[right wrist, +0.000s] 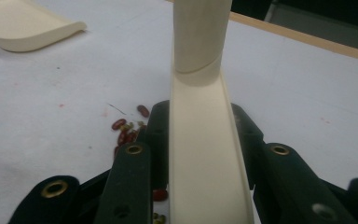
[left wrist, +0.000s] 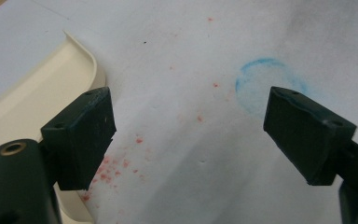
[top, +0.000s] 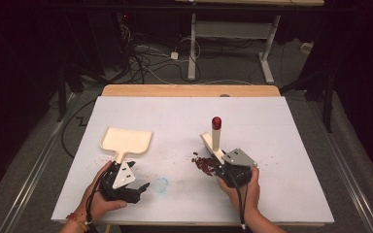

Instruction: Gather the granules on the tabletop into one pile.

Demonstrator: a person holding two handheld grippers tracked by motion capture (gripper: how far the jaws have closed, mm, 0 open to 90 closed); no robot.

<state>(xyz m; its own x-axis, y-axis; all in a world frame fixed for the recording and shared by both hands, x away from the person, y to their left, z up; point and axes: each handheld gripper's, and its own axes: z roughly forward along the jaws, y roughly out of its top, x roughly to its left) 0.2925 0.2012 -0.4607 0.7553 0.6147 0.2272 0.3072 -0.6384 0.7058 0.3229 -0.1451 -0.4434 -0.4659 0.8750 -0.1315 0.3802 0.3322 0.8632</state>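
A cream dustpan point(top: 125, 139) lies flat at the left of the white table, its handle toward the person. My left gripper point(top: 138, 175) rests just right of that handle. In the left gripper view its jaws stand wide apart over bare table point(left wrist: 189, 126), with the dustpan's rim point(left wrist: 81, 53) outside the left jaw. My right gripper point(top: 219, 167) is shut on the base of a cream brush point(top: 215, 141) that has an upright handle with a red knob point(top: 216, 122). The brush base point(right wrist: 200, 154) runs between those jaws. A small pile of red beans point(top: 204, 164) lies just left of it point(right wrist: 127, 130).
A faint blue ring point(top: 161, 185) is drawn on the table between the two hands point(left wrist: 268, 84). Red stains speckle the surface near the dustpan. A wooden strip point(top: 189, 90) edges the table's far side, with cables and table legs on the floor beyond.
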